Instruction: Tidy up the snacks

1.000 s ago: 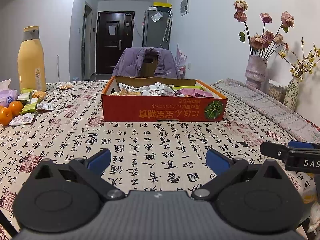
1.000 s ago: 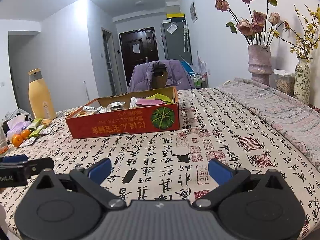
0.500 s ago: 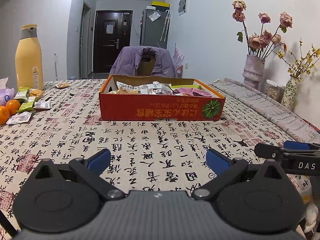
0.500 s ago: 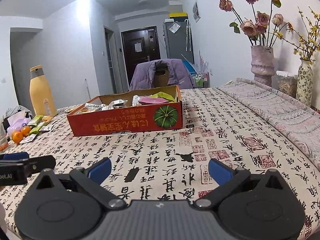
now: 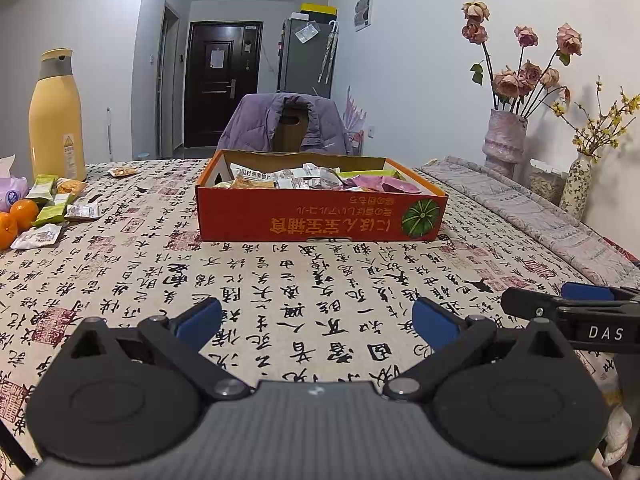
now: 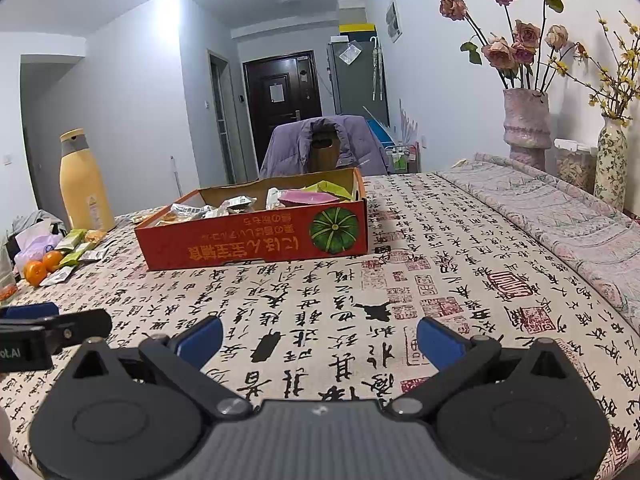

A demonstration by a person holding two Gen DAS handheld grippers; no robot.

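A shallow red cardboard box (image 5: 320, 216) with a green pumpkin print stands mid-table, filled with several snack packets (image 5: 304, 178). It also shows in the right wrist view (image 6: 256, 240). More loose snack packets (image 5: 56, 208) lie at the far left of the table, seen too in the right wrist view (image 6: 76, 248). My left gripper (image 5: 316, 320) is open and empty, low over the tablecloth, well short of the box. My right gripper (image 6: 318, 338) is open and empty, beside the left one.
A tall yellow bottle (image 5: 56, 120) and oranges (image 5: 22, 216) stand at the left. Flower vases (image 5: 502, 140) and a folded cloth (image 5: 540, 216) line the right side. A chair with a purple jacket (image 5: 286, 124) stands behind the table.
Both views have shifted slightly: the box sits a little lower and nearer centre. Both grippers stay open and empty.
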